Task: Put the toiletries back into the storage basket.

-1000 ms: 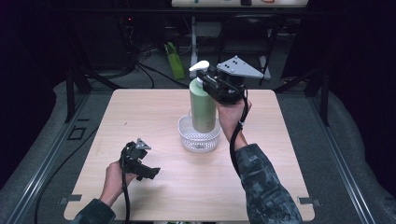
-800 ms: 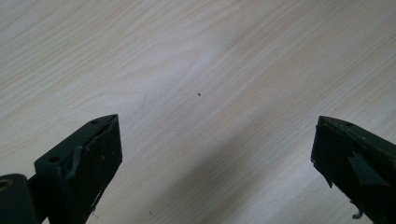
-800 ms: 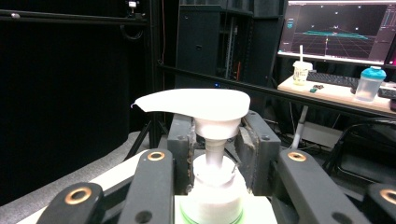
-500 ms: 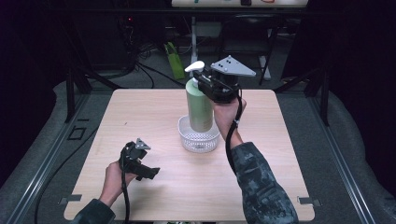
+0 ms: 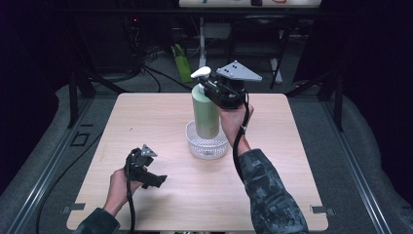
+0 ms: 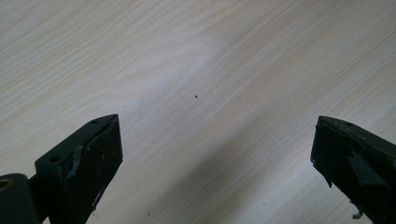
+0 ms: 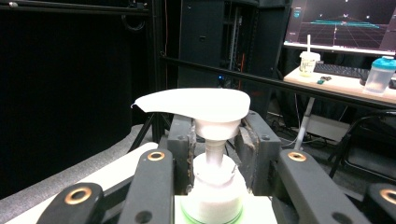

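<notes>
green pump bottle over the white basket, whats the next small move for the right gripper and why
Probably ease straight down. The right gripper is shut on the green pump bottle near its white collar, holding it upright, with its base at or just inside the rim of the white basket; whether it touches the bottom cannot be told. Lowering before opening the jaws should seat it without tipping.

The right gripper (image 7: 215, 144) clamps the pump bottle (image 7: 212, 186) just below its white pump head (image 7: 196, 103)

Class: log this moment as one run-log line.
right tool: shut on pump bottle | bottle: upright above white basket | left tool: open, over table
</notes>
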{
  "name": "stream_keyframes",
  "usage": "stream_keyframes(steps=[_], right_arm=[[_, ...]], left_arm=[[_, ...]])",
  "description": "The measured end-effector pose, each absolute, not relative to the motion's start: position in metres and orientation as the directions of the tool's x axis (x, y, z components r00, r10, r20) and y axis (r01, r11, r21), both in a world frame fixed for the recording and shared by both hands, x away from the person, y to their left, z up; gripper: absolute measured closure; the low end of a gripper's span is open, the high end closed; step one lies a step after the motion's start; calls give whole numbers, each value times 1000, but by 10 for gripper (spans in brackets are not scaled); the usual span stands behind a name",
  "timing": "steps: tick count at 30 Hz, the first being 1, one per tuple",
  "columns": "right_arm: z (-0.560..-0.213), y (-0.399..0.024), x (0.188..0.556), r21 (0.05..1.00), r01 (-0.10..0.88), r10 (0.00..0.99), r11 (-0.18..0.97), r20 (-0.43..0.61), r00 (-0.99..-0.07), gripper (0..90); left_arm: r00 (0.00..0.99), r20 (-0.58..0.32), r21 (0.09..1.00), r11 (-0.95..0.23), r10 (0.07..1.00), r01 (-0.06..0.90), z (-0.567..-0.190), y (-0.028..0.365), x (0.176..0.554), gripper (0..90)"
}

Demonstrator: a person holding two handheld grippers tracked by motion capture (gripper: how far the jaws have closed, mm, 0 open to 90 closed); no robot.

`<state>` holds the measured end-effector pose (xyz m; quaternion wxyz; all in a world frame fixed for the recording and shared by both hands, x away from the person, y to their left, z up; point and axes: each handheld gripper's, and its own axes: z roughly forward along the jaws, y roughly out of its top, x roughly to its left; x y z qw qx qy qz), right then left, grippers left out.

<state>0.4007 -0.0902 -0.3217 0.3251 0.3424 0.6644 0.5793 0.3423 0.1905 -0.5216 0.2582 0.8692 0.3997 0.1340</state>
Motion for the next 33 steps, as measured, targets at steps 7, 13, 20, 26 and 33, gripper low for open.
stream_keyframes(steps=[7,13,20,26,33], right_arm=[[-328,-90,402,992,87,829,93,-29,-558,680],[-332,-89,403,991,94,831,92,-25,-556,680],[-341,-88,405,989,108,830,101,-24,-558,680],[-347,-88,406,989,115,830,97,-16,-558,680],[-353,-90,406,987,126,831,100,-13,-556,680]], left_arm=[[651,27,559,-552,758,619,-521,190,342,21],[649,27,560,-549,760,620,-521,190,342,21],[653,34,556,-557,757,617,-521,190,341,20],[654,33,554,-559,756,617,-521,190,341,20],[656,34,553,-561,754,616,-521,190,341,20]])
